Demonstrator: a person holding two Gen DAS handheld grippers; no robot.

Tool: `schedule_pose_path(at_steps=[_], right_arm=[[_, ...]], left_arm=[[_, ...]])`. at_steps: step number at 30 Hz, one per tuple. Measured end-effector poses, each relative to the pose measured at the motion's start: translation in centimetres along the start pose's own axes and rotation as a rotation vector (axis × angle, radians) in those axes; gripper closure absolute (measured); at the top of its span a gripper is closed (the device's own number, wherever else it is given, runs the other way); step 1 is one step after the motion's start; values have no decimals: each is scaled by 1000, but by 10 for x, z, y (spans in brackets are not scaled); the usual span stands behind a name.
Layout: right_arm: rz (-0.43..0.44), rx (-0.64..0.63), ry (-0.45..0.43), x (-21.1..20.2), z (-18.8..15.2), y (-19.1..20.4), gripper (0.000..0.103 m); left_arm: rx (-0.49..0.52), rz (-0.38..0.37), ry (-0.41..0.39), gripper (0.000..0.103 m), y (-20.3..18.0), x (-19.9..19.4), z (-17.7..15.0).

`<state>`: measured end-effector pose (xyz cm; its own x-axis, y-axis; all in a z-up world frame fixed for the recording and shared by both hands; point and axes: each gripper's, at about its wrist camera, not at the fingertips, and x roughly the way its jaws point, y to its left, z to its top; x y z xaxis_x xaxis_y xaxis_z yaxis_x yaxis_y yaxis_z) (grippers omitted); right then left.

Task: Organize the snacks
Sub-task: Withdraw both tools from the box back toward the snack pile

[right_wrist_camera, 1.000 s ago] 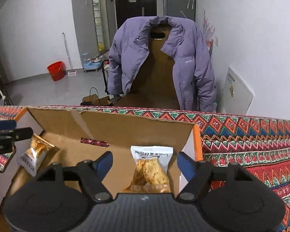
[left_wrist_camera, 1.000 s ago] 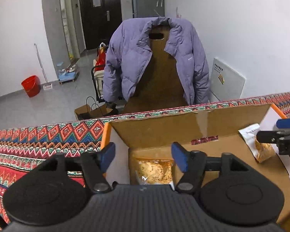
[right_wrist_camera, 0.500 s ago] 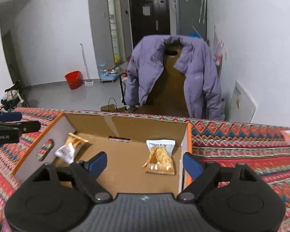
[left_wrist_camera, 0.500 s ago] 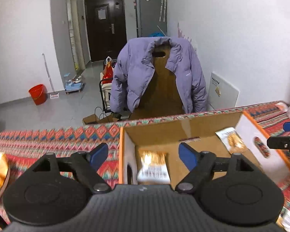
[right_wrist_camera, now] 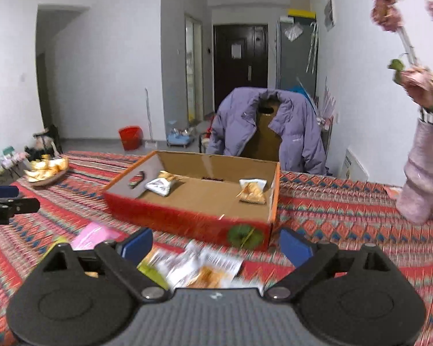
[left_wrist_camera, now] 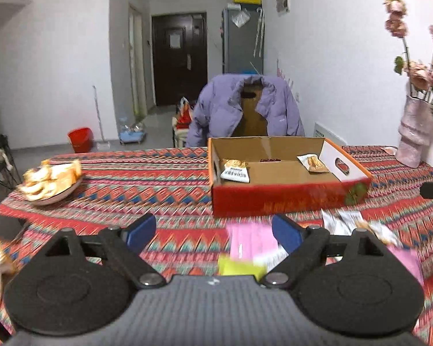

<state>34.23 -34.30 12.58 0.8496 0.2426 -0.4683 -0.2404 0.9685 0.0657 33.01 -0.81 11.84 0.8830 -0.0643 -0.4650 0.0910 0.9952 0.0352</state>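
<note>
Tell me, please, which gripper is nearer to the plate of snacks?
Left. The left gripper hangs empty over the cloth on the plate side of the box; the right gripper sits open beyond it.

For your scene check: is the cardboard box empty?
No, two snack packets lie inside the cardboard box.

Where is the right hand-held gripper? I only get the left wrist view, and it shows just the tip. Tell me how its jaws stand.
Observer: The right hand-held gripper is open. Its jaws have just been opening, and nothing sits between the pads.
Operator: Tell me what lies ahead of it.
Observer: Loose snack packets lie on the cloth, on the near side of the box.
</note>
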Motion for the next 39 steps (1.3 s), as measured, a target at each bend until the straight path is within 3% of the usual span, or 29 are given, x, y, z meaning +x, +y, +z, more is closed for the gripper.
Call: schedule_pose_path(at_steps=[7,9,13,16,21,31,39], right_arm=[[17,41,-28,-80,-79,34,6],[14,46,-51,-103,-101,44,0],[16,46,-43,-135,-137,57,0],[-1,8,-26,-150,-160,73,0],[-23,-14,4,-165,-193,88,0],[-36,23,19,-164,-209,89,0],[-46,79,32,-147,-201,78,0]], left_arm=[[-61,11,-67,9,-5,-88,-61],[-76,19,-81,9,-9,-109,-81],[-108,24,-50,9,-11,-138,-118],[-74,11,-47,5,-15,-152,-139],[-6,60,-55,5,-22,-168,-166],[3,32,-21,5,-24,-166,-180],[17,26,1,5,-30,-142,-172]])
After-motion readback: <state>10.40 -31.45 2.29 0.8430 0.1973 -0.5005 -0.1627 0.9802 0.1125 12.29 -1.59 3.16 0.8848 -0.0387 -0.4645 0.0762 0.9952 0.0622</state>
